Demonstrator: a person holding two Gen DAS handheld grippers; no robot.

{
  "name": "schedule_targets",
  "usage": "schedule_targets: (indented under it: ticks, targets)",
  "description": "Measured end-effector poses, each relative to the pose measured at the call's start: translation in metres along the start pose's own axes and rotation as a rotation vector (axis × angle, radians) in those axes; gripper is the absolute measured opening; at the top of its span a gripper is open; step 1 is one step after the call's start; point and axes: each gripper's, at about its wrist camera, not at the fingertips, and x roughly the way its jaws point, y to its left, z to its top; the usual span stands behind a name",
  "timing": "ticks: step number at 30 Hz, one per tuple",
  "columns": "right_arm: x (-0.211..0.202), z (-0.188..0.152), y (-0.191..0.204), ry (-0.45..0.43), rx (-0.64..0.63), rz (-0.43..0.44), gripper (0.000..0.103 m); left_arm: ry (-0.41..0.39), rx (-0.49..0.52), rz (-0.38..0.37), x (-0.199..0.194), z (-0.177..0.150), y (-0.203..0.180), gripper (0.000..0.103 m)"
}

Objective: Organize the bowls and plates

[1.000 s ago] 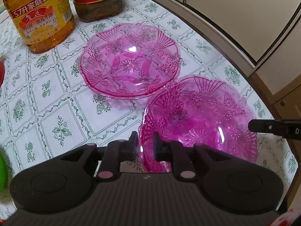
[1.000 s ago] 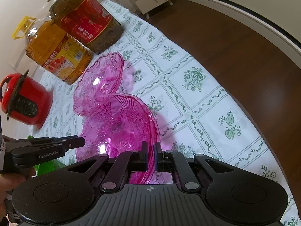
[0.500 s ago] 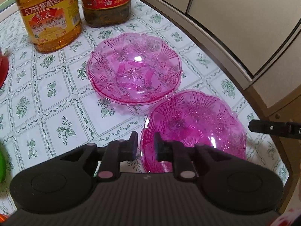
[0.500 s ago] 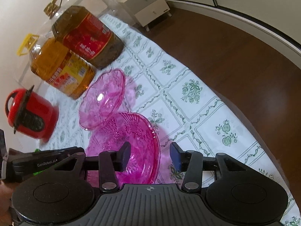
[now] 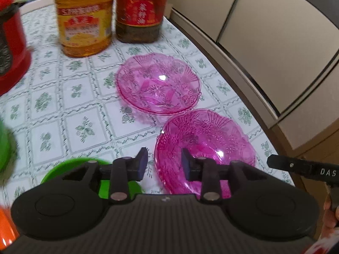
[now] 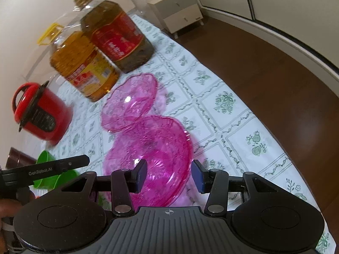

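Two pink moulded dishes are seen on the patterned tablecloth [image 5: 70, 114]. The near pink plate [image 5: 209, 146], in the lower centre-right of the left wrist view, appears deeper in colour, perhaps because more than one piece is nested there, though that cannot be confirmed. The far pink plate [image 5: 159, 86] lies just above it in the frame, their rims touching or nearly so. The left gripper [image 5: 163, 163] is held with its jaws parted and nothing between them, astride the near plate's left rim. The right gripper [image 6: 169, 173] is likewise spread wide and empty, with the near plate's rim lying between its fingers but not pinched. This placement suggests the plate has been set down and let go. A green bowl [image 5: 70, 169] is seen at the lower left, and two oil bottles [image 5: 84, 21] with a red cooker [image 6: 40, 114] stand toward the upper left, well apart from the plates. The far plate is probably to be stacked next.
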Motion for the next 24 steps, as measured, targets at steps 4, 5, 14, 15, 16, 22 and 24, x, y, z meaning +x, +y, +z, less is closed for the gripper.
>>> schedule_targets:
  ticks: [4, 5, 14, 15, 16, 22, 24]
  targets:
    - [-0.009, -0.008, 0.012, -0.009, -0.032, 0.001, 0.046, -0.042, -0.057, 0.0, -0.02, -0.018, 0.0, 0.036]
    - [-0.01, -0.009, 0.014, -0.008, -0.035, 0.004, 0.046, -0.053, -0.07, 0.001, -0.024, -0.022, -0.001, 0.036]
    - [-0.024, -0.023, 0.024, 0.001, -0.061, 0.008, 0.046, -0.142, -0.176, 0.063, -0.059, -0.067, -0.006, 0.047]
    - [-0.026, -0.026, 0.024, 0.002, -0.063, 0.008, 0.046, -0.145, -0.187, 0.067, -0.062, -0.071, -0.006, 0.047]
    - [-0.027, -0.027, 0.024, 0.002, -0.064, 0.008, 0.046, -0.147, -0.197, 0.073, -0.064, -0.075, -0.006, 0.047]
    - [-0.032, -0.038, 0.022, 0.004, -0.069, -0.008, 0.046, -0.15, -0.235, 0.088, -0.074, -0.095, -0.005, 0.051]
    - [-0.032, -0.042, 0.02, 0.011, -0.069, -0.012, 0.046, -0.152, -0.233, 0.098, -0.075, -0.099, -0.006, 0.051]
